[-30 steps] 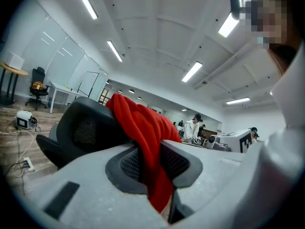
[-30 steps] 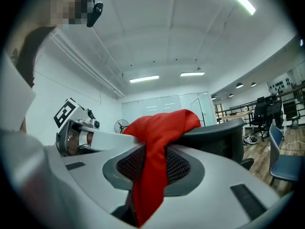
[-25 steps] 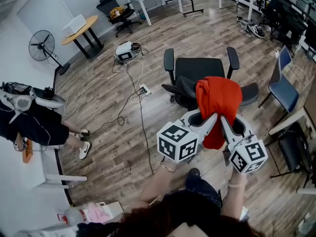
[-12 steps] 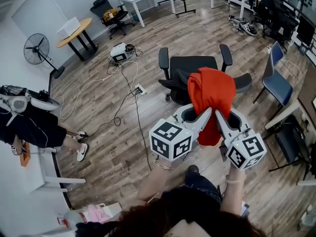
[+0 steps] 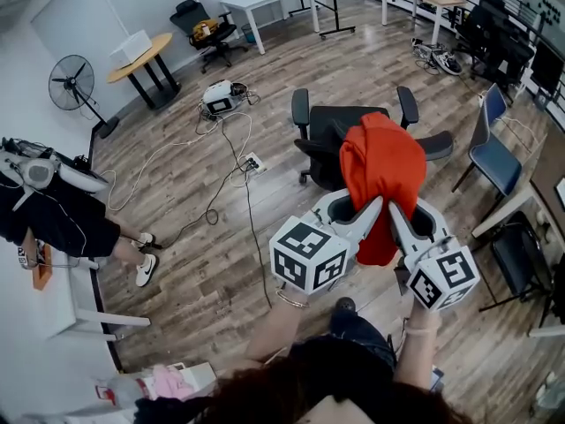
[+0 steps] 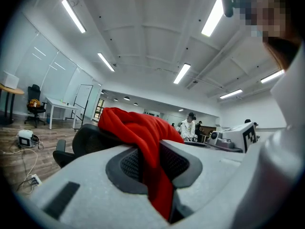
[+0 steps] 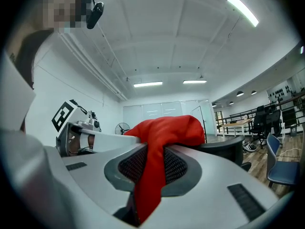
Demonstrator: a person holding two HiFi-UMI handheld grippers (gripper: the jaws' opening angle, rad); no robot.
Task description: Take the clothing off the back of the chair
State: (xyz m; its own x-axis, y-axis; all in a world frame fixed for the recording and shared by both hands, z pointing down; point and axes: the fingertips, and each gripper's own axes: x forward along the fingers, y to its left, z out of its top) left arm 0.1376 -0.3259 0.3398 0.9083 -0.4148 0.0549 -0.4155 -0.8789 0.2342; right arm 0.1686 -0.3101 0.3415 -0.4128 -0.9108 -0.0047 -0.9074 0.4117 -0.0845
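I have both tools on the clothing (image 5: 382, 162), a red bundle hanging in front of me above the near side of the black chair (image 5: 353, 120). The left gripper (image 5: 372, 212) and the right gripper (image 5: 397, 219) sit close together and point level. Their tips converge on the lower part of the cloth, so the pull is shared and the fabric does not trail off one side.

In the left gripper view the fingers (image 6: 86, 180) stand narrow, closed on a fold of red that runs down between the ribbed pads. The rest of the cloth heaps beyond the tips, with the chair's dark back just behind it. The right gripper view shows the same: narrow fingers pinching a red fold, the bundle bunched on top, and the chair's back edge to the right of it.

In the head view the top of the bundle rides over the chair's back, and a tail hangs below my tips toward the floor (image 5: 221, 263). I cannot tell whether the cloth touches the backrest or has just cleared it, because the red hides that edge in every view.

My judgement is that the lift-off is under way, not finished. The next move calls for drawing up and toward me so the far fold clears the backrest. The risk is thin fabric slipping from two small pinches, or a hem catching on an armrest (image 5: 406, 100).
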